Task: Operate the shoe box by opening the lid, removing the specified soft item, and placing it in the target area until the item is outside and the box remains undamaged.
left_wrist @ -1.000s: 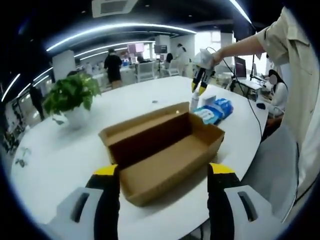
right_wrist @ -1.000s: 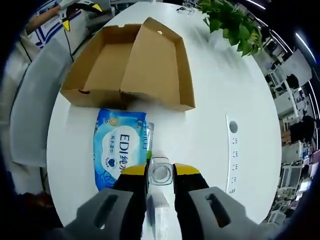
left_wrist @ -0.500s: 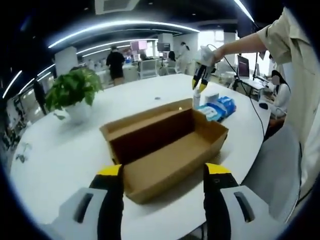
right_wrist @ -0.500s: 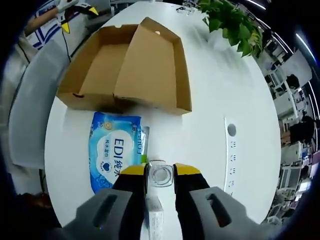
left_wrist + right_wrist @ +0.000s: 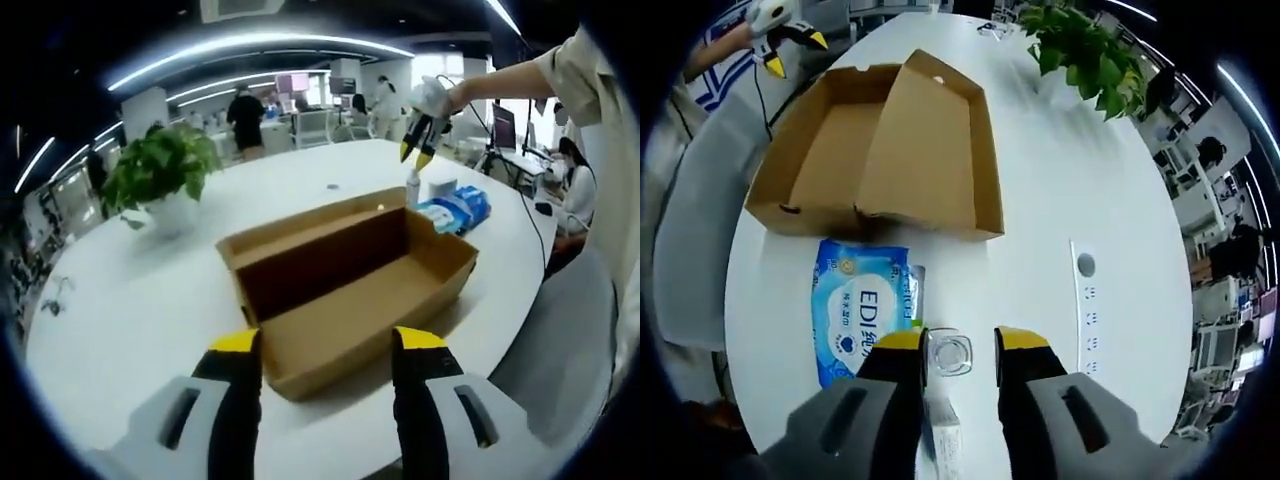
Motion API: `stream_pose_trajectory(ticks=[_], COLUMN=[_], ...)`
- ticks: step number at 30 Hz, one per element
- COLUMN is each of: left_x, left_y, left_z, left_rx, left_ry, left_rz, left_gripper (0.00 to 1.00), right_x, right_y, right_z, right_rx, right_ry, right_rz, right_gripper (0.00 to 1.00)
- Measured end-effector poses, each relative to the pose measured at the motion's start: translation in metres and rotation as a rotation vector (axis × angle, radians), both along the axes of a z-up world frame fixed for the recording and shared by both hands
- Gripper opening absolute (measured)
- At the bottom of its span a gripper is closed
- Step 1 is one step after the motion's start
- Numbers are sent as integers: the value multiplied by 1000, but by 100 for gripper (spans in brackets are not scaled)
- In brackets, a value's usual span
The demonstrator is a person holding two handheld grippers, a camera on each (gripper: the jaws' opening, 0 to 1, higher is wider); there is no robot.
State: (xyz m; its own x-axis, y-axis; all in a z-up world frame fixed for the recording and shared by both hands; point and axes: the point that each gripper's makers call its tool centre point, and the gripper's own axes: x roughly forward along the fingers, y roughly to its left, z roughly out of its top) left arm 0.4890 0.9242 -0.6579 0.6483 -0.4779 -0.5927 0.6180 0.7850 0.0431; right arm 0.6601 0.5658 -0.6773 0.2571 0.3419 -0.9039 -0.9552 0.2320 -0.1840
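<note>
The brown cardboard shoe box [image 5: 350,290] lies open on the white table, its inside bare and its lid [image 5: 925,150] folded back. My left gripper [image 5: 328,345] hangs open just in front of the box's near end. A blue wet-wipes pack [image 5: 855,310] lies on the table beyond the box's far end. Beside it stands a small clear bottle [image 5: 948,354]. My right gripper [image 5: 960,342] is open straight above the bottle, with gaps either side of the cap. From the left gripper view, the right gripper [image 5: 418,150] hovers just over the bottle [image 5: 412,187], next to the pack [image 5: 458,210].
A potted plant [image 5: 160,175] stands on the table's far side. A socket panel [image 5: 1087,300] is set into the tabletop. A small white carton [image 5: 945,450] lies by the bottle. A person's arm [image 5: 520,75] holds the right gripper. Chairs and desks ring the round table [image 5: 120,300].
The right gripper's jaws have spread apart from the bottle and it has risen a little above it. The left gripper's view has drifted slightly; the box has not moved.
</note>
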Motion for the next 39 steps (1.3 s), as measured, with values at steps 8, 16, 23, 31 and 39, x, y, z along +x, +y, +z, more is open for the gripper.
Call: stream_pose_trajectory(ticks=[8, 16, 23, 31, 39], left_x=[5, 10, 14, 24, 28], left_y=[4, 14, 25, 40, 52], left_z=[-8, -15, -26, -33, -44], left_rx=[24, 8, -20, -73, -64], left_ry=[16, 37, 71, 99, 147], left_rz=[27, 104, 192, 306, 366], left_gripper=[45, 36, 30, 18, 10], right_x=[-4, 7, 16, 29, 43], right_y=[22, 36, 52, 61, 63], right_z=[13, 6, 0, -14, -33], right_rx=[90, 137, 190, 252, 329], right_ry=[-1, 14, 22, 50, 95], right_rz=[-90, -226, -349, -518, -726], right_gripper=[24, 23, 23, 23, 20])
